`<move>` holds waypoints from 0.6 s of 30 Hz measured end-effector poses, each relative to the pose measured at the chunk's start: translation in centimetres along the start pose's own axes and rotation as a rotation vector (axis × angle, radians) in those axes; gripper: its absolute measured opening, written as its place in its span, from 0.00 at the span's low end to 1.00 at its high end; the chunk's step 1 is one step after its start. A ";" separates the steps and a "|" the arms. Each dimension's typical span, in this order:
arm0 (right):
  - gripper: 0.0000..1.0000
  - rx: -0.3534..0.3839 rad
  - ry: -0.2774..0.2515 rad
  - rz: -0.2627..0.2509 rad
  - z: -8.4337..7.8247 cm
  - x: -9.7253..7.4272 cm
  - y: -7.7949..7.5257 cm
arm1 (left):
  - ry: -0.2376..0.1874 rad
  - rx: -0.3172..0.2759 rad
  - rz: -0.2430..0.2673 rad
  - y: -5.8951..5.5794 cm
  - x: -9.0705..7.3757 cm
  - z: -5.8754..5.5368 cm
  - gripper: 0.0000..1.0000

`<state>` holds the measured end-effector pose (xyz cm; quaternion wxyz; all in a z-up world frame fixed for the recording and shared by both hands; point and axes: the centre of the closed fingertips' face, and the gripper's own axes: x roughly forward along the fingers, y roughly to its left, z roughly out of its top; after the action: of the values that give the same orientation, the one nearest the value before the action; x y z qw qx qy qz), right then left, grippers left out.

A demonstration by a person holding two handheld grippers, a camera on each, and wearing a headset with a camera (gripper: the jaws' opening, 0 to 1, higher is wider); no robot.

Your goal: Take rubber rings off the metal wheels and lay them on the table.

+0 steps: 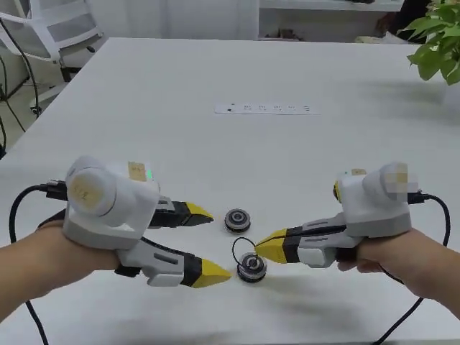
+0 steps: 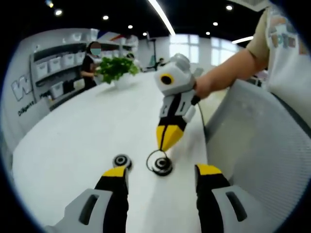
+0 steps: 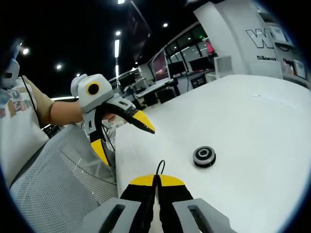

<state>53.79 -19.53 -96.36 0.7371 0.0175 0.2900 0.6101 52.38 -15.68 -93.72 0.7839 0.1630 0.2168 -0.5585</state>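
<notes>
With jaws shut, the right gripper [image 1: 262,246] pinches the ring [image 1: 240,246] while the left gripper [image 1: 217,243] gapes empty, so the unheld wheel [image 1: 251,267] at the ring's five o'clock may drag along.

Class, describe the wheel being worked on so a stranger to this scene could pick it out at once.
On the white table, two small metal wheels lie between the left gripper and the right gripper. Take the nearer wheel, at the right gripper's tip. Unlike the farther wheel, it has a thin black rubber ring looped beside it, pinched in that gripper.
</notes>
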 end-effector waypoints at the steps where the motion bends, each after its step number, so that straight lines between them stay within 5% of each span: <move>1: 0.00 -0.002 -0.001 0.000 0.1 0.0 0.0 | -0.003 -0.003 0.004 0.0 -0.2 0.0 0.58; 18: 0.00 -0.034 0.009 0.041 2.3 2.6 0.9 | -0.031 -0.056 0.067 0.4 -3.1 -1.0 0.68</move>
<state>54.26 -16.20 -95.18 0.7232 0.0084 0.2825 0.6302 51.77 -12.54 -92.95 0.8097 0.1395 0.2148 -0.5280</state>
